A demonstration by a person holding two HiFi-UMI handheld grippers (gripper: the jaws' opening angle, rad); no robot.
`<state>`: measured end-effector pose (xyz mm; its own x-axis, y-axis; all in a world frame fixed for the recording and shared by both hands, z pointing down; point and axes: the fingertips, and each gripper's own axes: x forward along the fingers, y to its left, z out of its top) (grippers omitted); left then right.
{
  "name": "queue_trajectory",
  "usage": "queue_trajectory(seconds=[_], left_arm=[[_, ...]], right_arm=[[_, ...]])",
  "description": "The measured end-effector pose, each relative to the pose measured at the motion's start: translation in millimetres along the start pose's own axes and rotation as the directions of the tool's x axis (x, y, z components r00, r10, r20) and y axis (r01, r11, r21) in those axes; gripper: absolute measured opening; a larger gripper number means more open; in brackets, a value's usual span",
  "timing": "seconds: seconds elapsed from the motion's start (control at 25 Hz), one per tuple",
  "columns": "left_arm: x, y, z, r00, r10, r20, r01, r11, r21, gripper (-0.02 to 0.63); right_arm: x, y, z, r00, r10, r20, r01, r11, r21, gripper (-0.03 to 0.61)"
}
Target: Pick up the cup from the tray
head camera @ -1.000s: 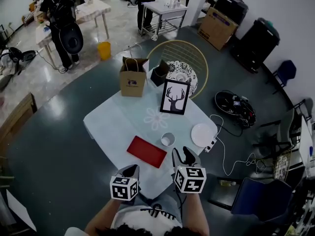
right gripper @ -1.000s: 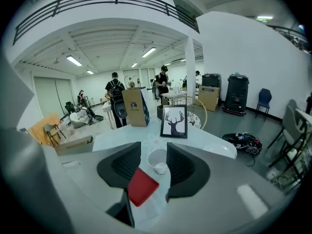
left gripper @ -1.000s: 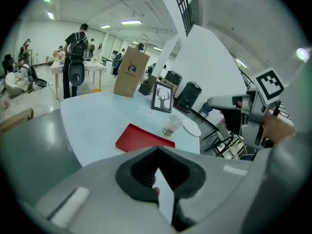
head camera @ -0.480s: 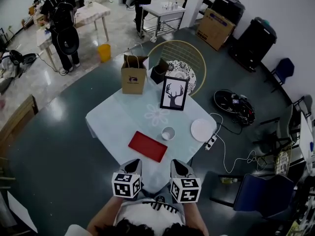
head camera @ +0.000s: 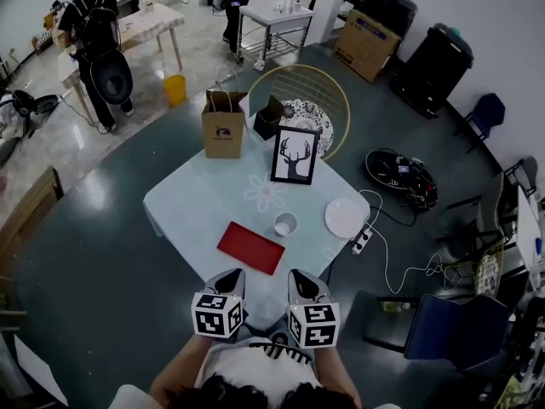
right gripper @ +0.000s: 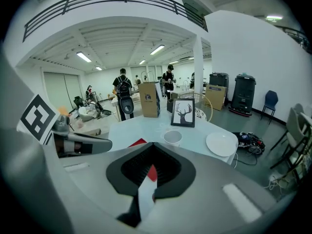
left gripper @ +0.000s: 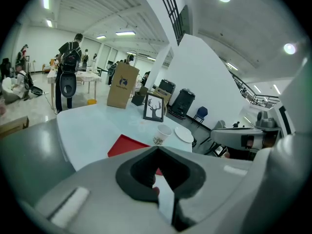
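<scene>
Cup (head camera: pixel 285 224) stood beside the red tray (head camera: pixel 251 248), ahead of the left gripper (head camera: pixel 230 275) and right gripper (head camera: pixel 300 276), both clenched empty.

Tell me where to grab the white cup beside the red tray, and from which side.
I'd grip the cup across its upper wall, just under the rim: it stands upright, mouth up, and its round side suits two jaws. Bring the right claw in level from the near edge; the tray lies to its left, the picture frame stands behind it.
</scene>
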<state>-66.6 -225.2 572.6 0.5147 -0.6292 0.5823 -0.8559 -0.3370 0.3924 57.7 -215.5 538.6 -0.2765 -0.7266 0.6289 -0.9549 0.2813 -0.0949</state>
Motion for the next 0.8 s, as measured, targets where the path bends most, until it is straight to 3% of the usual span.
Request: queue_trajectory(seconds=[0.8], left_arm=[[-6.7, 4.9, 3.4, 1.000, 0.024, 0.014, -0.025, 0.999, 0.038, 0.002]], right_arm=[[14.0, 14.7, -1.9, 0.999, 0.045, -0.003, -0.045, 0.999, 0.001, 0.025]])
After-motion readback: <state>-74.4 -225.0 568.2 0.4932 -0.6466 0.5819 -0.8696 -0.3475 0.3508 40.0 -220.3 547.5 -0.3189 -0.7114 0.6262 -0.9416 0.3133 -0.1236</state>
